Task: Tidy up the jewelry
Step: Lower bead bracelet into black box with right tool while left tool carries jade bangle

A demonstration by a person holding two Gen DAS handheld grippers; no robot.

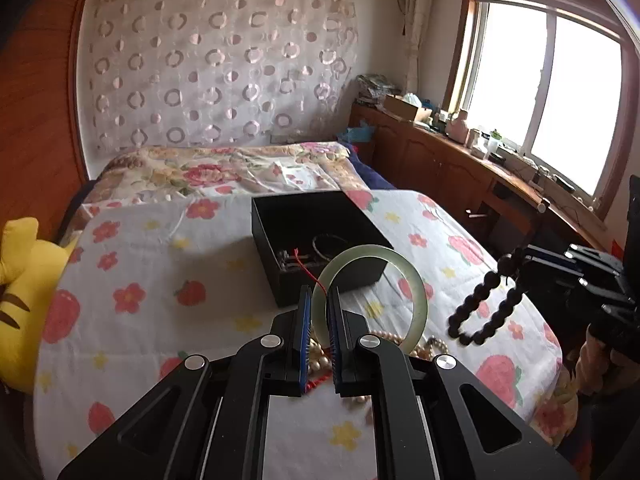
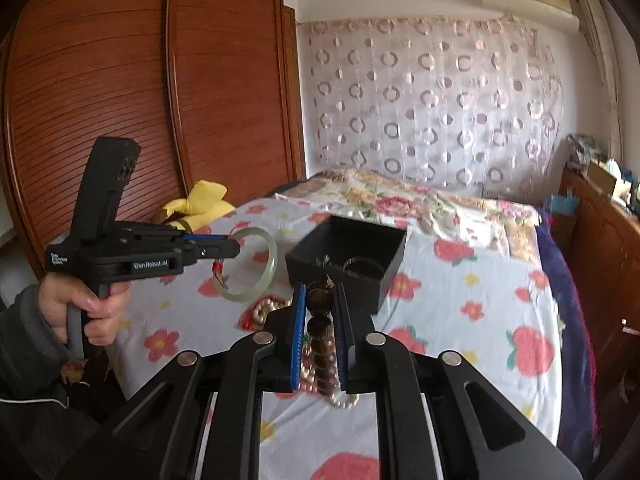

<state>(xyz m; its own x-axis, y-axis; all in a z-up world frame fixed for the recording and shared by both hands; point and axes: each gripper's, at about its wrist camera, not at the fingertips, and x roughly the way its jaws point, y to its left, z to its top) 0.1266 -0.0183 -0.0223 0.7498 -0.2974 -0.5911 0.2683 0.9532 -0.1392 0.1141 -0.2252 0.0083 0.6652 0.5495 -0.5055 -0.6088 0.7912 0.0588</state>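
Both tongs are clamped on jewelry above the bed (image 1: 132, 248): the left tongs (image 1: 319, 300) pinch the rim of a pale green bangle (image 1: 416, 292), the right tongs (image 2: 319, 300) grip a dark bead bracelet (image 2: 320, 328). The bangle looks stiff, smooth and breakable, so hold its rim squarely. The beads hang limp. A black box (image 1: 280, 220) sits mid-bed; pearls (image 2: 264, 308) lie near the front edge.
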